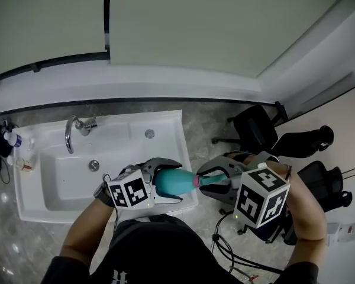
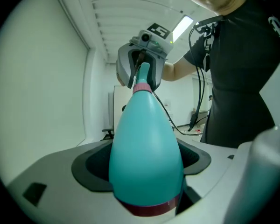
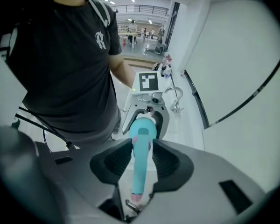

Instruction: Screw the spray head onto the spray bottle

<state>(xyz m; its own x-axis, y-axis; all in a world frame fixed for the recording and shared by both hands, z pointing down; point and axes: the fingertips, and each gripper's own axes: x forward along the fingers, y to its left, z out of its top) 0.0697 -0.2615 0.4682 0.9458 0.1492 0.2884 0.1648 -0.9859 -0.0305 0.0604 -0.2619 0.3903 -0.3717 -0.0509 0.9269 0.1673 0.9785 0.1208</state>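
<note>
A teal spray bottle [image 1: 171, 181] lies sideways between my two grippers, over the sink's front right corner. My left gripper [image 1: 176, 181] is shut on its wide body [image 2: 147, 153], near the dark red band at its base. The teal spray head [image 1: 210, 180] with a pink collar sits at the bottle's neck and points toward my right gripper [image 1: 202, 181]. In the right gripper view the long spray head [image 3: 140, 171] runs between the jaws of the right gripper [image 3: 142, 148], and both pads press on it near the collar, with the bottle [image 3: 143, 127] just beyond.
A white sink [image 1: 165, 129] with a chrome faucet [image 1: 71, 132] lies below the left gripper. Small bottles [image 1: 12, 139] stand at its left end. Black office chairs [image 1: 257, 126] and loose cables [image 1: 231, 247] are on the floor to the right.
</note>
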